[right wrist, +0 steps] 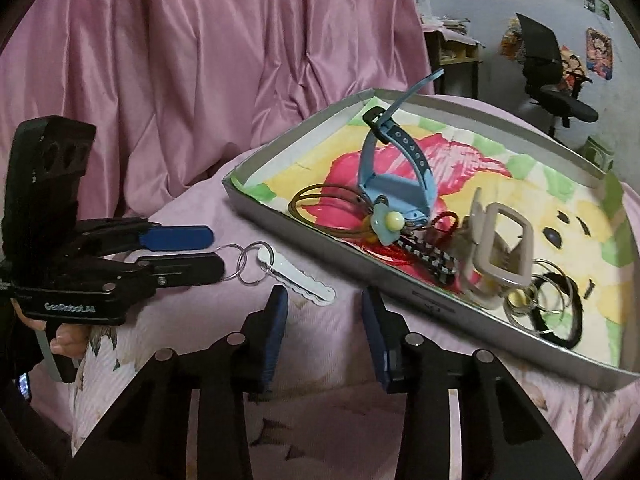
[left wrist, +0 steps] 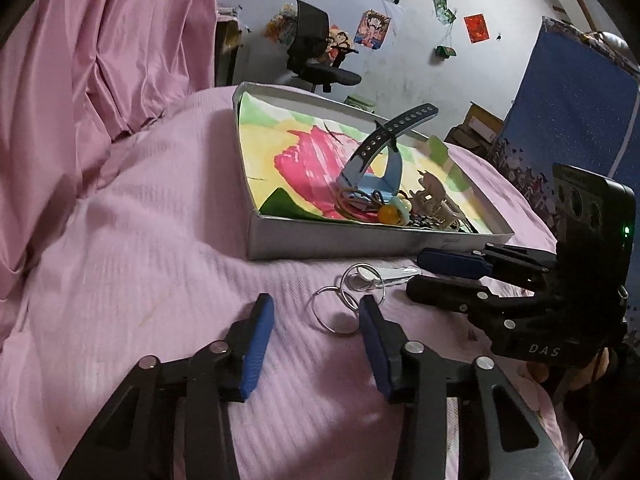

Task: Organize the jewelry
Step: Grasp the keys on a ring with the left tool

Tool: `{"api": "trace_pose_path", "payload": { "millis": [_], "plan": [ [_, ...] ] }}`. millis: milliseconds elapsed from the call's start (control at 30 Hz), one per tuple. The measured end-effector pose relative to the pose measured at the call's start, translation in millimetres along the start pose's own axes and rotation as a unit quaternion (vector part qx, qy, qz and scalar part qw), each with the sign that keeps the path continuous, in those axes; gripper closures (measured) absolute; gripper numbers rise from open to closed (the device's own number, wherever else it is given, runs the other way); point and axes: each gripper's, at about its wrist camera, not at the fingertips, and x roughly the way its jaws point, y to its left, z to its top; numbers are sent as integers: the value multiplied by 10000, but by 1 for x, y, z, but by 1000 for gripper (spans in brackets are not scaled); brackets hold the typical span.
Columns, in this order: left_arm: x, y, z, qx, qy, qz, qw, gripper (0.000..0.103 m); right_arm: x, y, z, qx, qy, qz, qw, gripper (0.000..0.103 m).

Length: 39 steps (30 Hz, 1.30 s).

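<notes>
Two grippers spread wide, empty. Right wrist view alone shows whole white key (right wrist: 298,280) beside tray (right wrist: 304,240): long axis along tray's front wall, rings (right wrist: 244,266) toward left gripper (right wrist: 216,254); right gripper (right wrist: 324,328) near blade.

Black tool (left wrist: 316,344) frames with blue pads (left wrist: 258,346), silver screws, white lettering.

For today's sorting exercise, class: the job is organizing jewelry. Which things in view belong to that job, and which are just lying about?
Belongs to the job:
- tray
- blue watch
- beige hair claw
- flower hair tie
- black hair tie
- key ring with white tag, outside the tray
- left hand-held gripper
- right hand-held gripper

Just lying about:
- office chair
- wall posters
- pink curtain
</notes>
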Motion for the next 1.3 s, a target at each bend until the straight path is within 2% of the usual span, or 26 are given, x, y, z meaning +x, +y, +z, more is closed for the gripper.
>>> {"api": "trace_pose_path", "payload": {
  "millis": [100, 400, 500, 600, 700, 867, 1067, 1300],
  "plan": [
    [1, 2, 0, -58, 33, -97, 9999, 70, 5, 0, 3, -51, 21, 93, 9999, 72],
    [5, 11, 1, -269, 107, -379, 9989, 91, 12, 4, 5, -178, 91, 253, 9995, 88],
    [5, 10, 0, -261, 126, -408, 9987, 94, 9, 5, 4, -201, 92, 225, 9995, 89],
    [5, 8, 0, -233, 159, -456, 9986, 97, 8, 8, 3, -232, 113, 184, 9995, 95],
    [4, 5, -2, -179, 182, -470, 9986, 99, 5, 9, 1, -258, 109, 178, 9994, 99],
    [-1, -2, -5, -105, 109, -391, 9991, 99, -1, 10, -1, -240, 104, 123, 9996, 99],
    [-9, -14, -8, 71, 47, -77, 9999, 99, -14, 10, -9, -112, 43, -40, 9999, 100],
    [-23, -33, -4, 240, -6, 85, 9997, 99, -37, 2, -23, 180, -189, -189, 9995, 100]
  ]
}}
